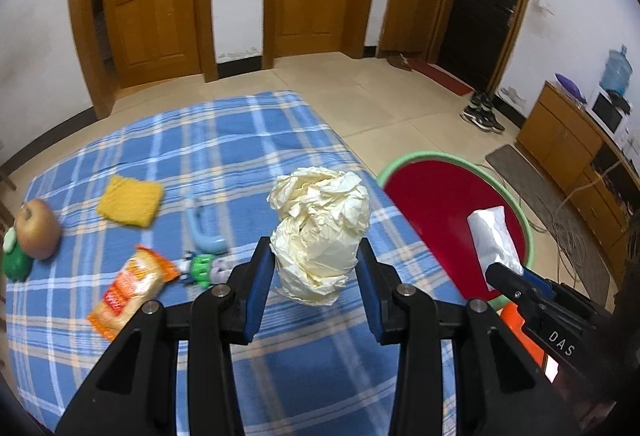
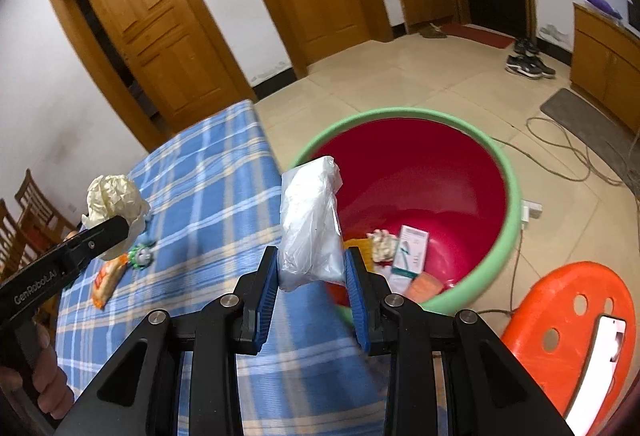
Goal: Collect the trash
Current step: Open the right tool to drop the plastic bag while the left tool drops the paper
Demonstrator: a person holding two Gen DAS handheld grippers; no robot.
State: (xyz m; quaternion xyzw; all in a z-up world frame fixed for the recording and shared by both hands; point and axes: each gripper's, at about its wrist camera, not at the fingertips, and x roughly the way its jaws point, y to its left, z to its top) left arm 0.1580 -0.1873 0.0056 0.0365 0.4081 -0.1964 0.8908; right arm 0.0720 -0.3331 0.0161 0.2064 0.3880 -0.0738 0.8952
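Note:
My left gripper (image 1: 316, 260) is shut on a crumpled cream paper ball (image 1: 320, 228), held above the blue plaid tablecloth (image 1: 200, 156). In the right wrist view the same ball (image 2: 114, 202) sits at the tip of the left gripper (image 2: 116, 228). My right gripper (image 2: 312, 268) is shut on a clear plastic bag (image 2: 310, 224), held at the near rim of the red basin with a green rim (image 2: 508, 196). From the left wrist view the bag (image 1: 494, 238) hangs over the basin (image 1: 432, 196). Several bits of trash, among them a white carton (image 2: 408, 252), lie in the basin.
On the cloth lie an orange snack packet (image 1: 128, 290), a yellow sponge (image 1: 130, 200), an apple (image 1: 38, 228), a green round object (image 1: 16, 260), a blue hook-shaped piece (image 1: 204, 230) and a small green toy (image 1: 200, 266). An orange stool (image 2: 568, 320) stands beside the basin. Cables (image 2: 560, 140) trail on the floor.

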